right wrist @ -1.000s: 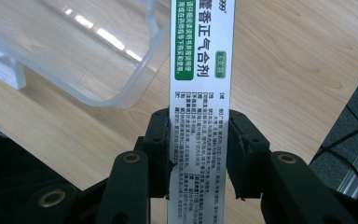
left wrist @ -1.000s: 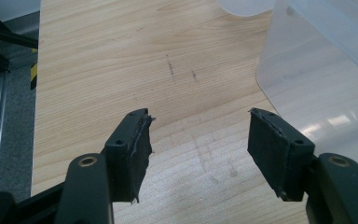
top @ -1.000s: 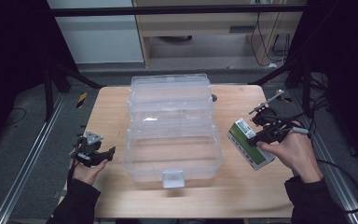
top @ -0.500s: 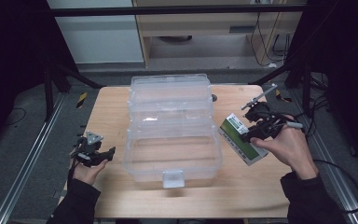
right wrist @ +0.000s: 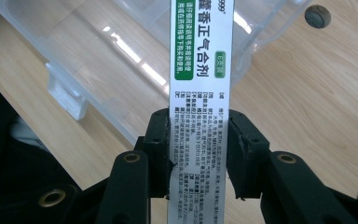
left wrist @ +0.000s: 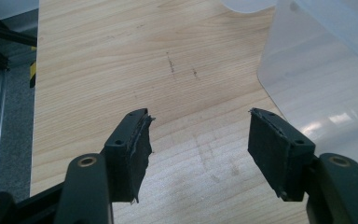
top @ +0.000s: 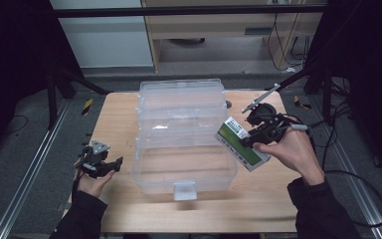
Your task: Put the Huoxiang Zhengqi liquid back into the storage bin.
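Table: light wooden table [top: 129, 119], rectangular, with a small round hole near its far right corner [right wrist: 318, 15].
Container: large clear plastic storage box [top: 179, 164] with its hinged clear lid [top: 181, 99] thrown back, standing at the table's middle; lid toward the far edge, white front latch [top: 184, 189] toward the near edge.
Carton: long white-and-green cardboard medicine carton [top: 242, 143] printed with dark text, lifted off the table, tilted, its far end over the box's right rim, right of the table's middle.
Right gripper: black two-jaw right gripper [top: 251, 139] clamps the carton across its narrow sides; both pads press on it in the right gripper view [right wrist: 199, 140].
Left gripper: black two-jaw left gripper [top: 110, 165] near the table's left edge, beside the box's left wall; jaws stand wide, bare wood between them [left wrist: 198, 140].
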`<state>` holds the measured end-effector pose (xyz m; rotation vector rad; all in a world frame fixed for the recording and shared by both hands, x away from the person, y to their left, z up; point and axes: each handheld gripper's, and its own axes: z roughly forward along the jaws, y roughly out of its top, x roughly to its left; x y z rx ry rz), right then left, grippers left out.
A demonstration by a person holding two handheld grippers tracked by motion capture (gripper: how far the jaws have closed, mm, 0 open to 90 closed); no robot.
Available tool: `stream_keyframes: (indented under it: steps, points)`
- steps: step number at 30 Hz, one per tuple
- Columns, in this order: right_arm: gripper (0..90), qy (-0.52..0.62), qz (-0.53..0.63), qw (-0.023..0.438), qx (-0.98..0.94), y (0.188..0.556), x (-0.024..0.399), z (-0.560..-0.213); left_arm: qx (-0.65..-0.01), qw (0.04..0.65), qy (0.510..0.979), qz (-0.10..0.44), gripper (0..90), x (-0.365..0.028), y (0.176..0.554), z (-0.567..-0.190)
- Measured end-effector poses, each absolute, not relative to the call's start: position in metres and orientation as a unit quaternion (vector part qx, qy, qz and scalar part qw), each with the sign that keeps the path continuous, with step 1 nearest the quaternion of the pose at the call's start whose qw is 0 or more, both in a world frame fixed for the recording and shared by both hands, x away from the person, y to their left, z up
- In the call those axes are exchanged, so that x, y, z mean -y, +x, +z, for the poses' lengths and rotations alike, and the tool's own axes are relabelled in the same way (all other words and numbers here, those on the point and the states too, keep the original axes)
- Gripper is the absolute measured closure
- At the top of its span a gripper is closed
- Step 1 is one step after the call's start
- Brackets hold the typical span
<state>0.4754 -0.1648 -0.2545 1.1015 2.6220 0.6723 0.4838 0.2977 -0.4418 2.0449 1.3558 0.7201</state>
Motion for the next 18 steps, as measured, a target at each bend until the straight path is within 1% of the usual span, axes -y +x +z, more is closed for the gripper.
stream_keyframes:
  steps: [9, 18]
  points:
    - [64.2, 0.344, 0.237, 0.099, -0.903, 0.483, 0.147, -0.252, -0.508, 0.288, 0.766, 0.270, 38.2, -0.298, 0.484, -0.442]
    - [64.1, 0.314, 0.239, 0.095, -0.914, 0.490, 0.128, -0.257, -0.511, 0.290, 0.763, 0.269, 38.1, -0.301, 0.484, -0.441]
